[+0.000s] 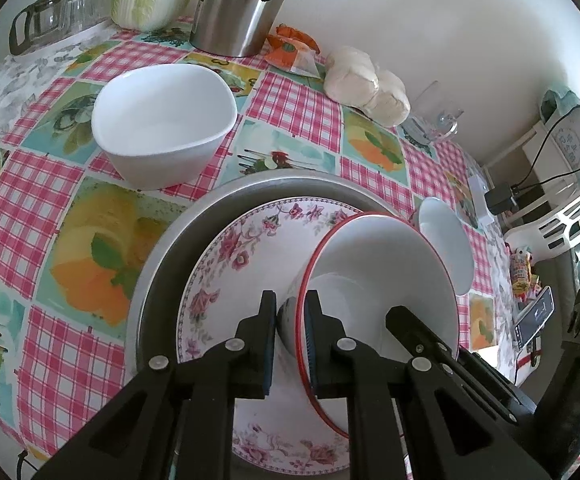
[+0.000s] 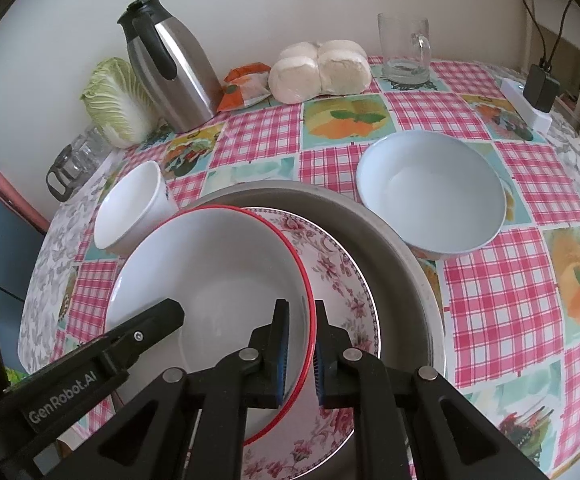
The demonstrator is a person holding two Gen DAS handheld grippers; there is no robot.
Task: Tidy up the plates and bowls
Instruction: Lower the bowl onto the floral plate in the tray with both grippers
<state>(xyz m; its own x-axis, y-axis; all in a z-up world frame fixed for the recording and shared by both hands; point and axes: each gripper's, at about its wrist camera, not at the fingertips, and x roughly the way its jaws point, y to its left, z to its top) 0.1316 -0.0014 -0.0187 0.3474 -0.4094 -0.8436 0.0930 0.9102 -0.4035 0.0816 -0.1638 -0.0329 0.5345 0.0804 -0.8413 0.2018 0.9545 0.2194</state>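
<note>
The big metal pan sits at the bottom as the base of the stack, with the flowered plate lying flat inside it. Above that is the red-rimmed bowl, mouth facing up but tipped a bit. The left gripper and right gripper each pinch opposite sides of its rim, probably to keep it steady.

Right gripper clamps red-rimmed bowl (over floral plate)
</note>
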